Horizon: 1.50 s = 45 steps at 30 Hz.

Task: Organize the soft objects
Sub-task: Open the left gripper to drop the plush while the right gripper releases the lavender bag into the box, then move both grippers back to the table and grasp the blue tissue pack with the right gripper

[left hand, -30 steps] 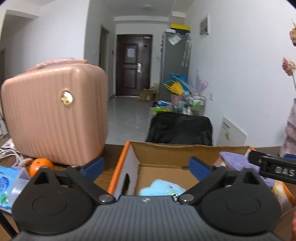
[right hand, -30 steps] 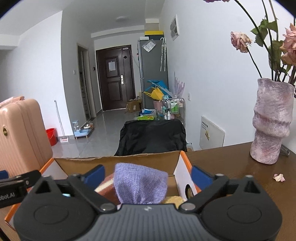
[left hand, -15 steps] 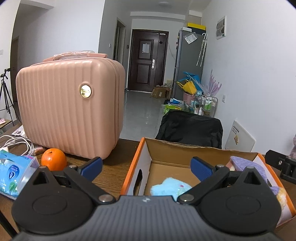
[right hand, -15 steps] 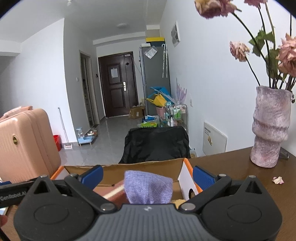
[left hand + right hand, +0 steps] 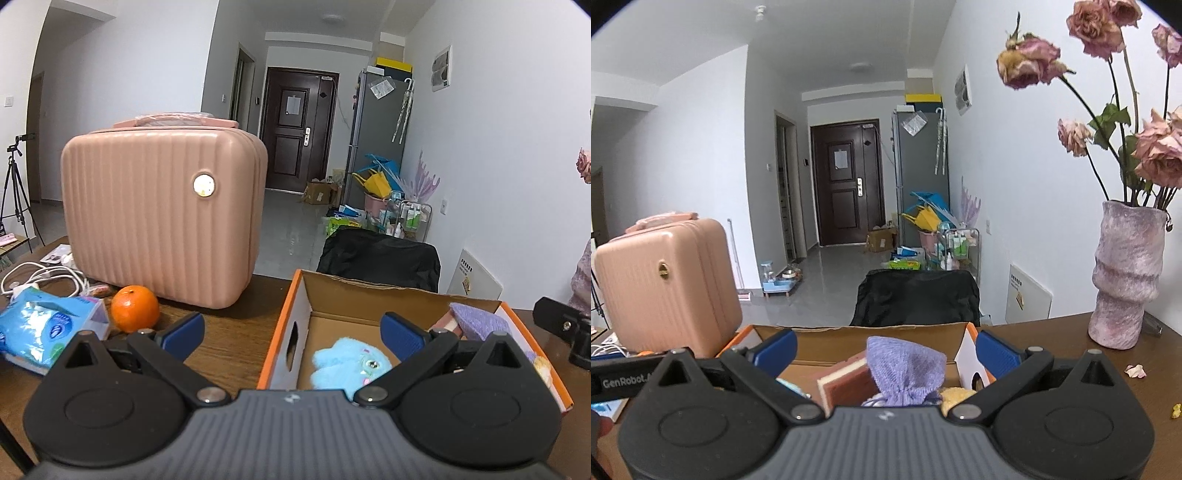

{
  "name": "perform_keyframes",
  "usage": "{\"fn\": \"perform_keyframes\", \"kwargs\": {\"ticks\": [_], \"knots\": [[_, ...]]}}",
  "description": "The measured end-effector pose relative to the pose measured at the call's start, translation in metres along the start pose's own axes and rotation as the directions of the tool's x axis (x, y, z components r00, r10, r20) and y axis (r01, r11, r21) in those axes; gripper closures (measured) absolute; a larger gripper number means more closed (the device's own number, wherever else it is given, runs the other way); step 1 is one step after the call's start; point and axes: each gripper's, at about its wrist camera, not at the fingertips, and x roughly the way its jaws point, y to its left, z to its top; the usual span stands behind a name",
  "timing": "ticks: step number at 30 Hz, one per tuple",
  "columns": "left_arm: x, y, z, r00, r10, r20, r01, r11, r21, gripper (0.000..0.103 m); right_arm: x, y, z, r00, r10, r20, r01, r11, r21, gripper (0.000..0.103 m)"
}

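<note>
Tongs on both sides are standing wide with nothing between the blue pads: the left tongs (image 5: 291, 332) are hovering over the near left wall of the box (image 5: 286, 339), the right tongs (image 5: 884, 349) over its right half. Box is sitting open-topped on the dark wooden worktop (image 5: 229, 325), its long axis running left to right across both views, orange trim showing on the outer edges. Inside, a blue plush (image 5: 349, 363) is lying on the cardboard floor in the left half, near the front wall, its round body showing no clear long axis. A lilac pouch (image 5: 905, 369) is standing upright in the right half, its gathered drawstring neck pointing toward the right camera and its wider bottom pointing up and away. Just left of the pouch and touching it, a pink sponge (image 5: 846, 382) is standing on edge, its long axis running front to back. Something yellow and fuzzy (image 5: 955, 395) is peeking out right of the pouch; I cannot tell what it is. A pink case (image 5: 162, 218) is standing left of the box, with an orange (image 5: 135, 310) and a blue tissue pack (image 5: 48, 328) in front of it. A vase (image 5: 1126, 277) of dried roses is standing well right of the box.
</note>
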Motion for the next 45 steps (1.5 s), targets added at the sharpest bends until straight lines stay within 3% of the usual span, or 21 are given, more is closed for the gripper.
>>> {"fn": "perform_keyframes", "kwargs": {"ticks": [29,45], "knots": [[-0.09,0.035,-0.054,1.0,-0.004,0.01,0.003,0.999,0.054,0.0,-0.105,-0.003,-0.071,0.996,0.064,0.067,-0.058,0.995,-0.082,0.0],[-0.135,0.041,-0.094,0.997,-0.062,-0.038,0.066,0.992,0.107,0.0,-0.144,0.006,-0.115,0.992,0.123,-0.017,-0.124,0.984,-0.125,0.0]]}}
